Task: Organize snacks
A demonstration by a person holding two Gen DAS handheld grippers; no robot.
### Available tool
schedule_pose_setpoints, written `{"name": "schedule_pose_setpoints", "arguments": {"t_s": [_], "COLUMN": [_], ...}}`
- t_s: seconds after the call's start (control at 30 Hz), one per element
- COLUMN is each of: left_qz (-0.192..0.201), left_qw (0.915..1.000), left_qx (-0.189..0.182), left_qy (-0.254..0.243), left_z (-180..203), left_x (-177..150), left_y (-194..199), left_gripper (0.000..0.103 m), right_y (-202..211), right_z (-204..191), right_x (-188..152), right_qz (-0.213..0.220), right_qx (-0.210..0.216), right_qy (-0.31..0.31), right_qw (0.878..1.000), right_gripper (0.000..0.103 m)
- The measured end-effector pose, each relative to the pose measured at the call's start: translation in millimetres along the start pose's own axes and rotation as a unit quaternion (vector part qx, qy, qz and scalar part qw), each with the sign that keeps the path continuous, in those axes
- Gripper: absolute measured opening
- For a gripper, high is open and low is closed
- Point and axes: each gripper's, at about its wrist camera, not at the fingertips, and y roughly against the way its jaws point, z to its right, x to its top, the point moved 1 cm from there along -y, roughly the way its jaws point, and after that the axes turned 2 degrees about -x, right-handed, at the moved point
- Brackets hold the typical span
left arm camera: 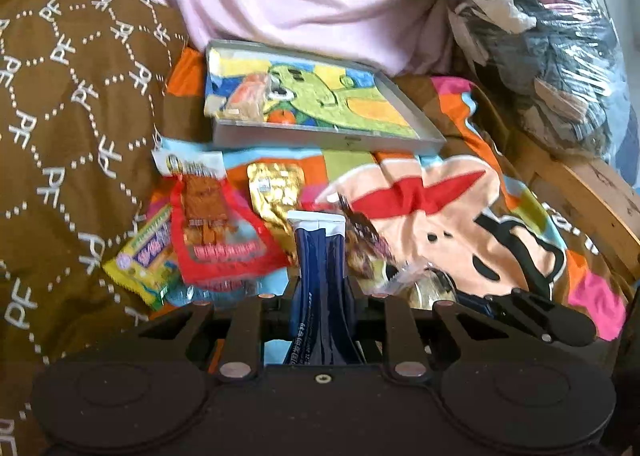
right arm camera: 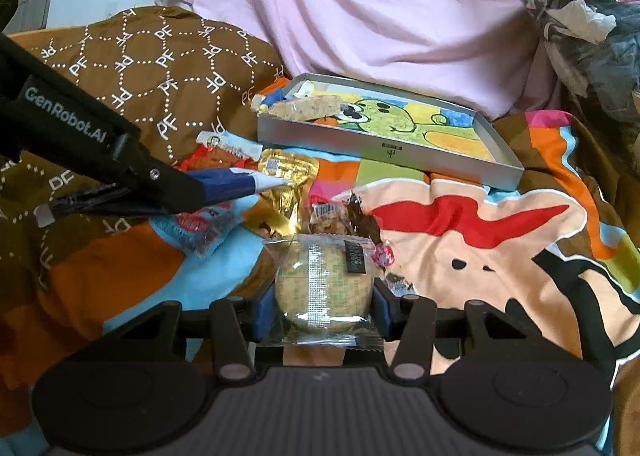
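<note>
My left gripper (left arm camera: 316,221) is shut, its blue fingers pressed together with nothing between them. In the right wrist view the left gripper (right arm camera: 272,181) hovers over the snack pile. My right gripper (right arm camera: 322,296) is shut on a round biscuit in a clear wrapper (right arm camera: 320,276), held just above the blanket. Loose on the blanket lie a red packet (left arm camera: 224,232), a yellow-green packet (left arm camera: 148,268), a gold packet (right arm camera: 288,175) and a brown packet (right arm camera: 340,215). Behind them sits a grey tray (right arm camera: 384,153) lined with a colourful drawing, with a snack bar (right arm camera: 304,107) in its far left corner.
Everything rests on a cartoon-print blanket (right arm camera: 480,256). A brown patterned quilt (left arm camera: 60,115) rises on the left, pink cloth (right arm camera: 380,7) at the back. A clear plastic bag of clothes (left arm camera: 540,35) stands at the right, above a wooden bed edge (left arm camera: 592,191).
</note>
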Motion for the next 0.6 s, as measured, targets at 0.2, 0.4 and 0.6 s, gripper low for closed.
{"name": "schedule_pose_setpoints", "arguments": {"t_s": [0.2, 0.4, 0.6], "left_qz": [0.023, 0.052, 0.091], "left_qw": [0.9996, 0.9980, 0.9953], "left_qx": [0.017, 0.023, 0.030], "left_qy": [0.006, 0.027, 0.012], "left_z": [-1, -2, 5], "left_x": [27, 66, 118], "left_y": [-11, -39, -71], "left_gripper": [0.023, 0.023, 0.023], "right_y": [-11, -30, -55], "right_z": [10, 33, 62], "right_x": [20, 58, 102], "right_qz": [0.006, 0.028, 0.056], "right_qx": [0.012, 0.020, 0.009], "right_qy": [-0.015, -0.018, 0.008], "right_qw": [1.000, 0.999, 0.998], "right_gripper": [0.053, 0.053, 0.053]}}
